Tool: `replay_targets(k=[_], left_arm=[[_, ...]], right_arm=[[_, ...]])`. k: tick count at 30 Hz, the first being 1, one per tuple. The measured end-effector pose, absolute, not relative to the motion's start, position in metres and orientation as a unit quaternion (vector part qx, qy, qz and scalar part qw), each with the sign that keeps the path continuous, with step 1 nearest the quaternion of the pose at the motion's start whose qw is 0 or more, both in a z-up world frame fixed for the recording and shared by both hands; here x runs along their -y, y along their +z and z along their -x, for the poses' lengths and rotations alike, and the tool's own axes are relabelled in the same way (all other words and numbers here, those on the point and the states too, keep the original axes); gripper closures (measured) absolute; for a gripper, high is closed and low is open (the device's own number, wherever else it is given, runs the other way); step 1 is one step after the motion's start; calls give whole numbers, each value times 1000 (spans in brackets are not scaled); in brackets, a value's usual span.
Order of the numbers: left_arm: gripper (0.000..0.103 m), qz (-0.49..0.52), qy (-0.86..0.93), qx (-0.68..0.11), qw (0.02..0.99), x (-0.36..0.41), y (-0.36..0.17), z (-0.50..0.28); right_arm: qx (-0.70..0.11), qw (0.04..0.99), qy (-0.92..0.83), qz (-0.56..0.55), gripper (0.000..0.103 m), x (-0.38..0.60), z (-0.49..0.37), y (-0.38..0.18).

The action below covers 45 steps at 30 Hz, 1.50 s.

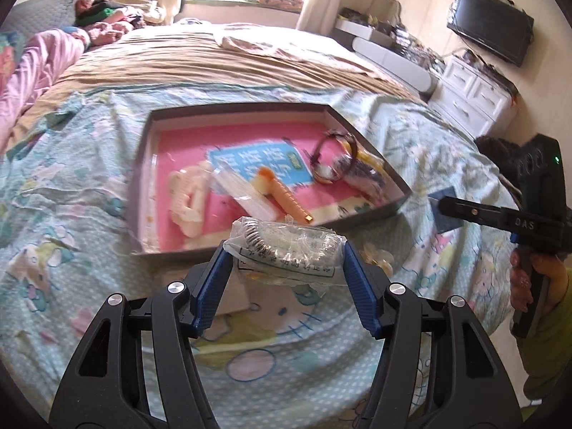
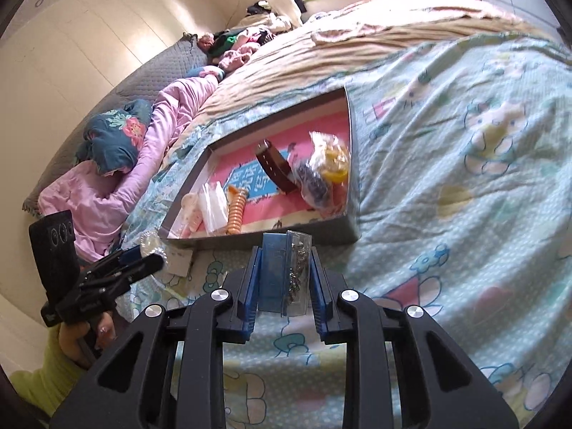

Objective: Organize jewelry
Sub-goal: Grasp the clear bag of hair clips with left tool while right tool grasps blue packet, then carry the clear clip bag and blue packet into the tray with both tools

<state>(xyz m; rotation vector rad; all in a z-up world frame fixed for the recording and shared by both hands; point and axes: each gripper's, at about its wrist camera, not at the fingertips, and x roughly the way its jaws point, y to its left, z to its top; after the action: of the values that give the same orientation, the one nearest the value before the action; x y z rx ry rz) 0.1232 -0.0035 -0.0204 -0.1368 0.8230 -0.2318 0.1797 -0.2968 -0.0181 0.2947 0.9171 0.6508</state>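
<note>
A grey box [image 1: 371, 211] with a pink floor lies on the bed and holds several jewelry items: an orange bead strand [image 1: 289, 196], a brown strap [image 1: 343, 143], white pieces and small bags. It also shows in the right wrist view [image 2: 352, 178]. My left gripper [image 1: 284, 250] is shut on a clear bag holding a silver bracelet [image 1: 282, 246], just in front of the box's near wall. My right gripper [image 2: 284, 250] is shut on a small blue-backed bag with a silver chain [image 2: 295, 271], near the box's corner. It shows at the right of the left view [image 1: 443, 203].
The box sits on a light blue cartoon-print sheet [image 1: 271, 354] over a tan blanket [image 1: 214, 57]. Pink bedding [image 2: 107, 211] and pillows lie at the bed's head. A white dresser [image 1: 475, 96] and a wall TV [image 1: 489, 25] stand beyond the bed.
</note>
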Motion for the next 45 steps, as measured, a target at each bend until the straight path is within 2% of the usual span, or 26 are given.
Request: replay_targets(k=[19, 45], left_arm=[[49, 82, -69, -384, 917, -30, -12, -135], [48, 85, -95, -406, 905, 2, -40, -200]], right_arm=[[-349, 876, 330, -40, 79, 241, -179, 17], [-375, 886, 270, -30, 79, 238, -216, -28]])
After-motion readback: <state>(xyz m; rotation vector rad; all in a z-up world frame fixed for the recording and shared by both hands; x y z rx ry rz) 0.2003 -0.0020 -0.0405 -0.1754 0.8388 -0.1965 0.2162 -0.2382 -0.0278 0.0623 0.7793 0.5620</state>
